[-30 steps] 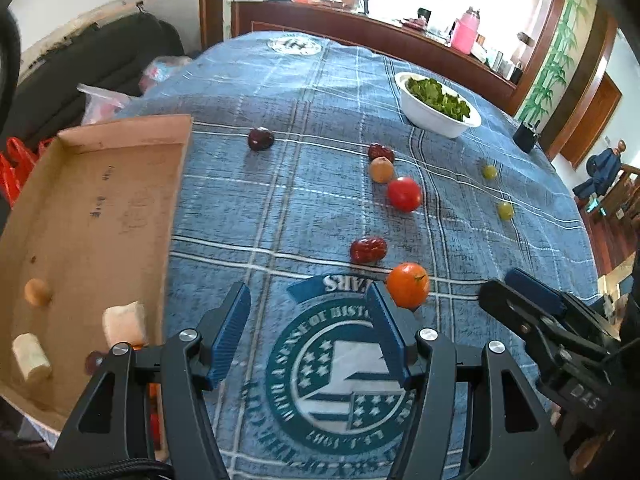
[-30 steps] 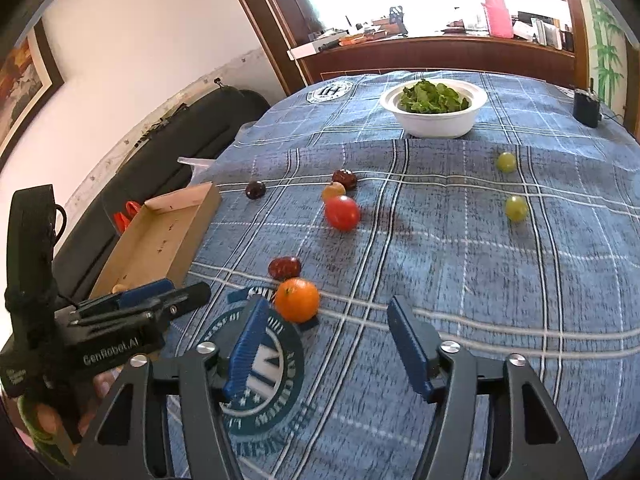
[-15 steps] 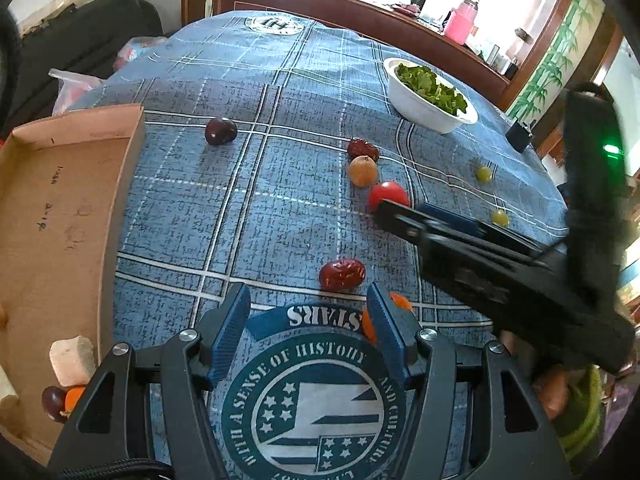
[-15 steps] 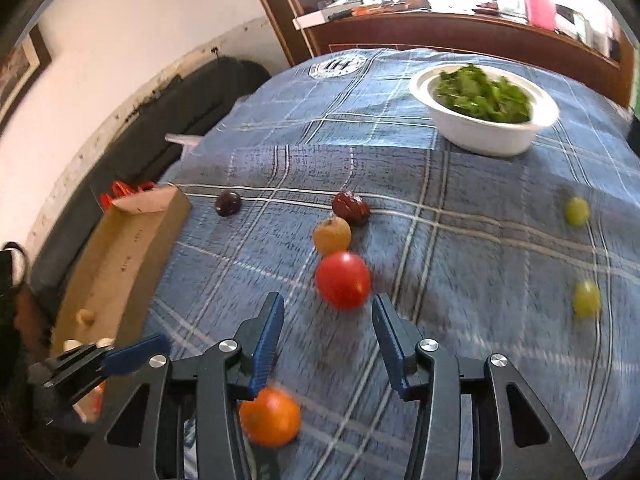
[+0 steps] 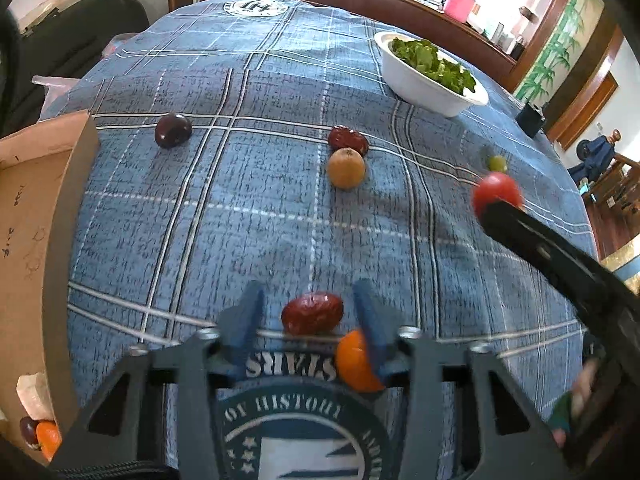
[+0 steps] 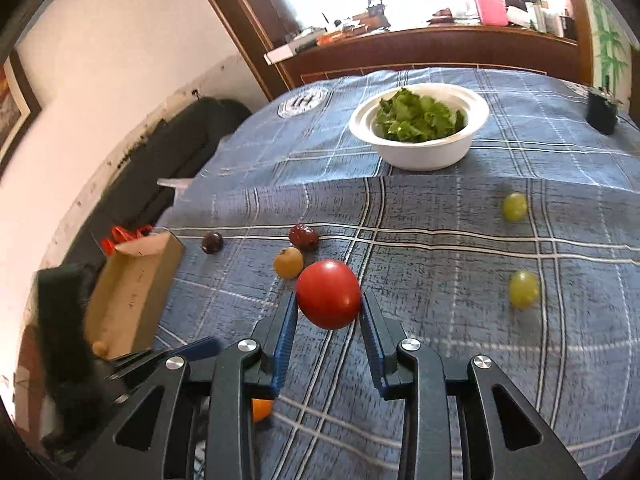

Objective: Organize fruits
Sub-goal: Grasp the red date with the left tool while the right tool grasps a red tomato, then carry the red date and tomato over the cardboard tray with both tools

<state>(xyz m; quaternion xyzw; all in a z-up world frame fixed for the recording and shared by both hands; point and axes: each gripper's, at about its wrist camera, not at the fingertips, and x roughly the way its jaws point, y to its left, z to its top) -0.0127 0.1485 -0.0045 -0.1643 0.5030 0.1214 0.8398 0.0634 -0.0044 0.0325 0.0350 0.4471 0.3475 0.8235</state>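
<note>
The right gripper (image 6: pixel 327 312) has its blue-padded jaws closed around a red tomato (image 6: pixel 328 294), a pad pressing each side; in the left wrist view the same tomato (image 5: pixel 497 194) sits at the tip of that gripper's dark arm on the right. The left gripper (image 5: pixel 308 314) has its jaws spread apart, with a red jujube (image 5: pixel 312 313) lying on the blue plaid tablecloth (image 5: pixel 260 208) between the fingers, touching neither pad as far as can be seen. An orange (image 5: pixel 356 362) sits just near of the jujube, partly hidden behind the right-hand finger (image 5: pixel 370 326). Farther out on the cloth lie a yellowish-brown round fruit (image 5: pixel 346 168) and, just beyond it, a second red jujube (image 5: pixel 348 139); a dark plum (image 5: pixel 173 130) rests well to the left, near the open cardboard box (image 5: pixel 60 240). Inside the box's near corner are a pale chunk (image 5: pixel 34 396), a dark fruit (image 5: pixel 28 429) and an orange piece (image 5: pixel 49 438). Two green grapes (image 6: pixel 515 207) (image 6: pixel 524 289) lie apart on the right of the cloth. A white bowl of leafy greens (image 6: pixel 420 126) stands at the far side.
</note>
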